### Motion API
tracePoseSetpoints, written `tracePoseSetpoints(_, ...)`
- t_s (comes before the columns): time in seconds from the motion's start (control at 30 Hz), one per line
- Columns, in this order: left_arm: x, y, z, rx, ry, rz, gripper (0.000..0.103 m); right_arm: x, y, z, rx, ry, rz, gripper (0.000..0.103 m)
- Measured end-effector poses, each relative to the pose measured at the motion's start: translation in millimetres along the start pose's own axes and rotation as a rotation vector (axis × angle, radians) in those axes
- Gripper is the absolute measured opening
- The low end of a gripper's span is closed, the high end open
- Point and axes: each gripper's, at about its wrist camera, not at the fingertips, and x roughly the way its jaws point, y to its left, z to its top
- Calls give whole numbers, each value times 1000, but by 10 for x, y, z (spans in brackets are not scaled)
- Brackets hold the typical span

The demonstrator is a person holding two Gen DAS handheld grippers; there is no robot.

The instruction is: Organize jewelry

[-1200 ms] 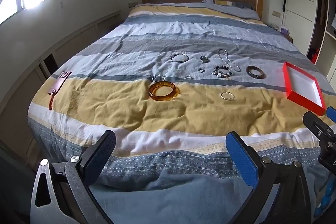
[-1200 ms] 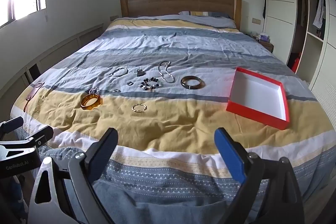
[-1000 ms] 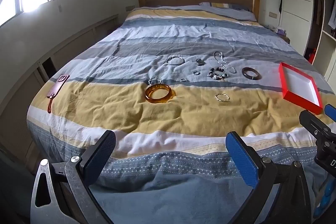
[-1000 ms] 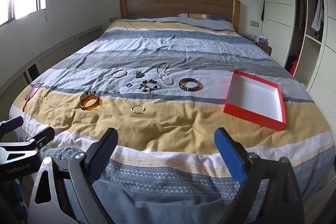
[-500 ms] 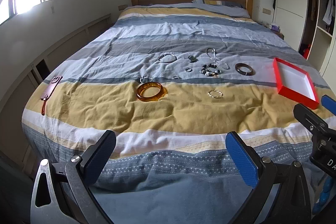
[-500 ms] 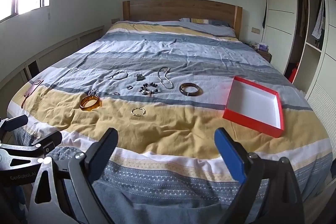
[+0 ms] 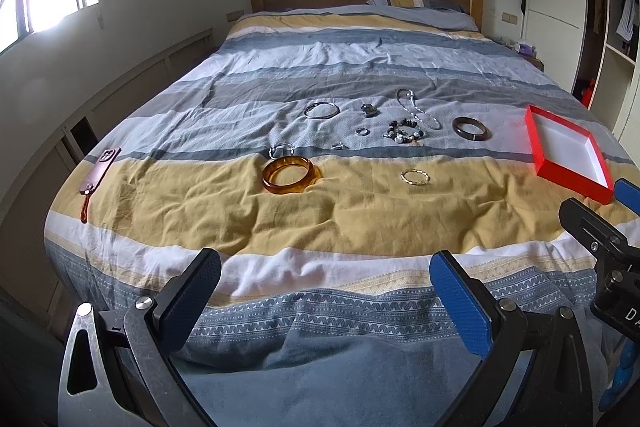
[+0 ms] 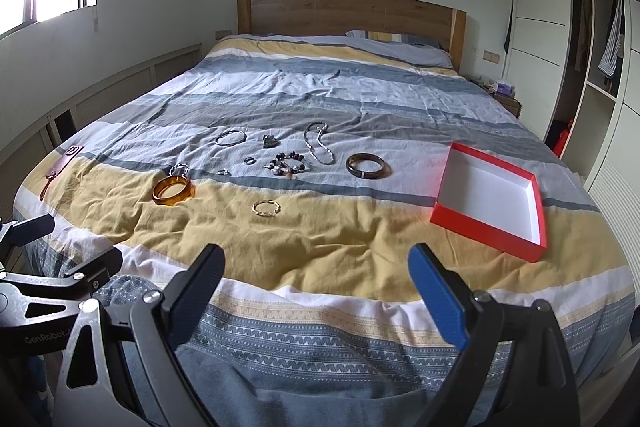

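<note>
Striped bedding (image 8: 360, 95) carries everything we see. Far left lies a reddish phone case (image 7: 100, 171). Next comes the amber bangle (image 7: 289, 174) on the yellow band, a thin silver bangle (image 7: 321, 109) beyond it, then a gold ring bracelet (image 7: 415, 176), a beaded bracelet (image 7: 404, 131), a chain necklace (image 7: 416, 109) and a dark bangle (image 7: 471, 128). Farthest right sits the red box (image 8: 486, 227), open, white inside. Our left gripper (image 7: 326, 281) and right gripper (image 8: 316, 269) both hover at the bed's foot, jaws spread wide, holding nothing.

Striped bed (image 8: 360, 99) bears scattered jewelry (image 8: 286, 163), a red box (image 8: 490, 223), a phone (image 7: 100, 171)
</note>
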Motion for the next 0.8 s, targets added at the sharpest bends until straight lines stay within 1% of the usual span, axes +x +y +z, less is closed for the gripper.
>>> tracePoseSetpoints(0.13, -19, 17, -2, -3, -23, 24, 102, 14, 22, -33, -1, -3, 13, 93)
tracePoseSetpoints(0.2, -16, 37, -6, -13, -25, 20, 102, 21, 40, -50, -6, -4, 15, 93)
tracePoseSetpoints(0.33, -44, 61, -10, -10, -23, 14, 102, 7, 66, -42, -13, -8, 21, 93)
tracePoseSetpoints(0.47, -48, 100, -8, -16, -1, 0, 102, -26, 94, -16, -18, -11, 32, 93)
tracePoseSetpoints(0.8, -34, 120, -42, -22, 8, 0, 102, -46, 113, -21, -21, -7, 48, 93)
